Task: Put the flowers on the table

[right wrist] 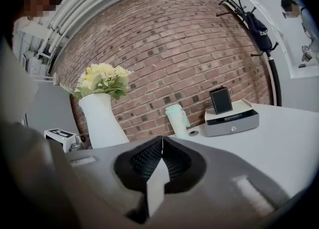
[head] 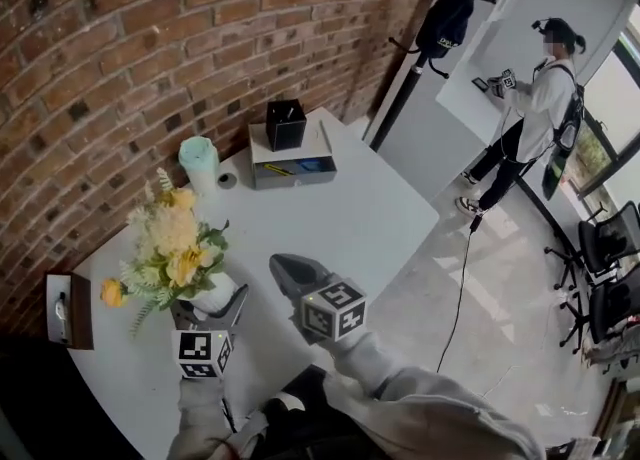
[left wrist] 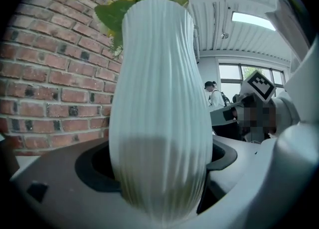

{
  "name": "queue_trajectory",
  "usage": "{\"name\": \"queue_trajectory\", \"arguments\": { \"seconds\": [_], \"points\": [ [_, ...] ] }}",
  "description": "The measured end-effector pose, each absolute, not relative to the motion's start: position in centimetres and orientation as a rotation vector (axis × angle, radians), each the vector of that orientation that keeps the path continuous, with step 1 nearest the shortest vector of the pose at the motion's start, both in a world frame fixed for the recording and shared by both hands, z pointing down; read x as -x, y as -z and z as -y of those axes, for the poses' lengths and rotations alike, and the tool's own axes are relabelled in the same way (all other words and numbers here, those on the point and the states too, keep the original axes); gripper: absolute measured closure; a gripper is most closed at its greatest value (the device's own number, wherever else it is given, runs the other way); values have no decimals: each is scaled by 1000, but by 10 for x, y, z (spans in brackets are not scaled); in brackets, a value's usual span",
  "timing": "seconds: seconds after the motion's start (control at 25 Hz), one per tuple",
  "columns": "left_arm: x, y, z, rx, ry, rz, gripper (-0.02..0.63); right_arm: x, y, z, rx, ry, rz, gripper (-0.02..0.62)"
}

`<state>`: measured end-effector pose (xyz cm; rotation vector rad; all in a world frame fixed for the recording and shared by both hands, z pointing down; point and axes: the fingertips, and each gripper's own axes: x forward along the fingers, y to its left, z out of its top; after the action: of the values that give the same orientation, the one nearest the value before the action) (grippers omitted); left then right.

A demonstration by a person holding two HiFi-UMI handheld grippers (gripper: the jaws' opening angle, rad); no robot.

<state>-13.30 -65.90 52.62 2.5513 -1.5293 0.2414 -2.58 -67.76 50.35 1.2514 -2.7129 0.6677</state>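
head view with both gripper views. the left gripper (head: 212,306) has its jaws spread wide and closed around the belly of a white ribbed vase (left wrist: 159,113), which fills the space between them. the vase carries the yellow and cream flowers (head: 175,243) and stands upright over the near left part of the white table (head: 380,218), close to its near edge. no view shows whether its base touches the tabletop. the right gripper (right wrist: 160,143) sits just to the right of the vase with its jaws brought together, tip to tip, and nothing between them. a mint tumbler (head: 200,161) and a grey drawer box (head: 295,166) stand at the far side of the table against the brick wall (head: 120,48), well apart from the vase. judged hazards: the hold is on a rounded, smooth-looking surface, so the vase could slide down through the pads if the pressure eased before the base was seated. the bouquet makes the load top-heavy, so a tilted landing or an early release could tip it toward the near edge. the right gripper is close enough that a sideways move could knock the vase as the left jaws let go.
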Motion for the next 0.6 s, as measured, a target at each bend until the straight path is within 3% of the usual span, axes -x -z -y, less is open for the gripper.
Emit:
{"name": "queue_trajectory", "arguments": {
  "seconds": [0.6],
  "points": [
    [147,-592,750,-2466,-367,1688,121,34,-554,783,-1214,-678,2698,594]
  ]
}}
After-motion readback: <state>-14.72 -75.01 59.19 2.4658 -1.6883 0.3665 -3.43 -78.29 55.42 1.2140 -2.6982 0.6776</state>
